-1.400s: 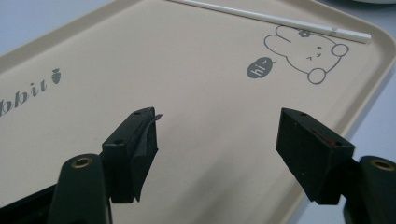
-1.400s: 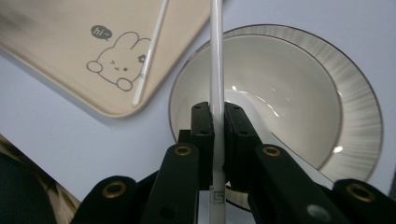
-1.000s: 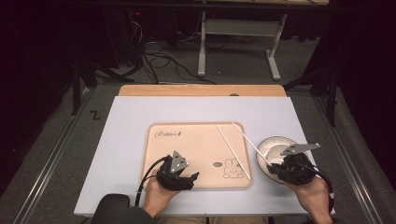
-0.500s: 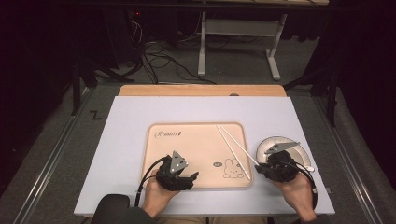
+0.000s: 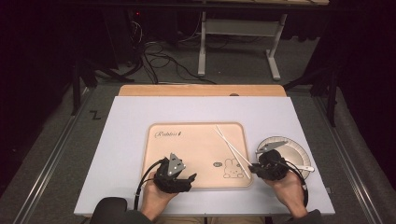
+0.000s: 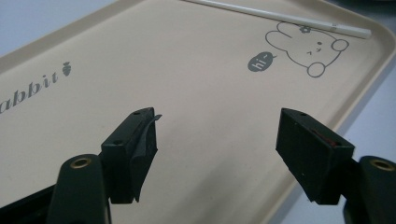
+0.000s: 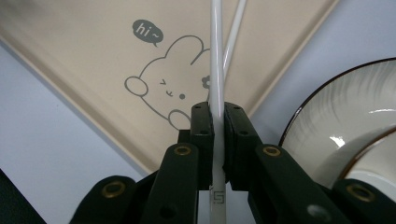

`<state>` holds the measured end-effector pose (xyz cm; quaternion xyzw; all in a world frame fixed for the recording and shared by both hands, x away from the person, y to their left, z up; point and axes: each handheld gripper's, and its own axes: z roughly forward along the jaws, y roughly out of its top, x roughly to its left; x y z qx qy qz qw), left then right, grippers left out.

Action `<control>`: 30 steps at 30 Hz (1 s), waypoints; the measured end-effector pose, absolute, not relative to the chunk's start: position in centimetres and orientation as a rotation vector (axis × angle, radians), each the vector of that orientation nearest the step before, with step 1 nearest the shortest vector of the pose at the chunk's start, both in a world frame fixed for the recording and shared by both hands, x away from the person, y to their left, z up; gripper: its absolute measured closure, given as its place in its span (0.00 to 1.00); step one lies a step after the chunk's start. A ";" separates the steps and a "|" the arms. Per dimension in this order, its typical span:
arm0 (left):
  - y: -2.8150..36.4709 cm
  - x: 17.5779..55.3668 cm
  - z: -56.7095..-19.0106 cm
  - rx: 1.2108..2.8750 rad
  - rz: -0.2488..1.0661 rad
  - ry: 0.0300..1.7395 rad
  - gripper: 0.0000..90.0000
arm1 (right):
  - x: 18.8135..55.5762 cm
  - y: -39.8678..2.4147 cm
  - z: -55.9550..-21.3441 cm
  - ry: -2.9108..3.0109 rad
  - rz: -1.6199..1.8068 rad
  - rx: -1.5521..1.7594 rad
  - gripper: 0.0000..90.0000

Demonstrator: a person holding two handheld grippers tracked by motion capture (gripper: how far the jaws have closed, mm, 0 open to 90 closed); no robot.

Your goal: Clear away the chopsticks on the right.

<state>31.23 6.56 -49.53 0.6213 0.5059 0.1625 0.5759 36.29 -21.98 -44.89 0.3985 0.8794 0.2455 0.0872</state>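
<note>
A beige tray (image 5: 196, 154) printed with a rabbit drawing lies on the pale tabletop (image 5: 130, 121), and a white bowl (image 5: 292, 151) with a dark rim stands just beside the tray's right edge. Two thin white chopsticks (image 5: 232, 148) lie slanted across the tray's right part, over the rabbit. The right gripper (image 7: 218, 116), at the tray's near right corner, has its fingers clenched on one chopstick (image 7: 216, 70), which runs up between them; the second crosses close behind it. The left gripper (image 6: 219, 140) hovers over the tray's near edge, its fingers released and spread wide, holding nothing.
</note>
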 end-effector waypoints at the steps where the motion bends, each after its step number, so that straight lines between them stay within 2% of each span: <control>1: 6.7 31.2 -49.5 1.466 0.386 1.181 0.33 | 36.3 -21.9 -44.9 2.626 0.726 1.186 0.94; 30: 8.4 29.9 -49.5 1.419 0.442 1.234 0.32 | 38.6 -17.9 -47.5 2.755 0.625 1.109 0.94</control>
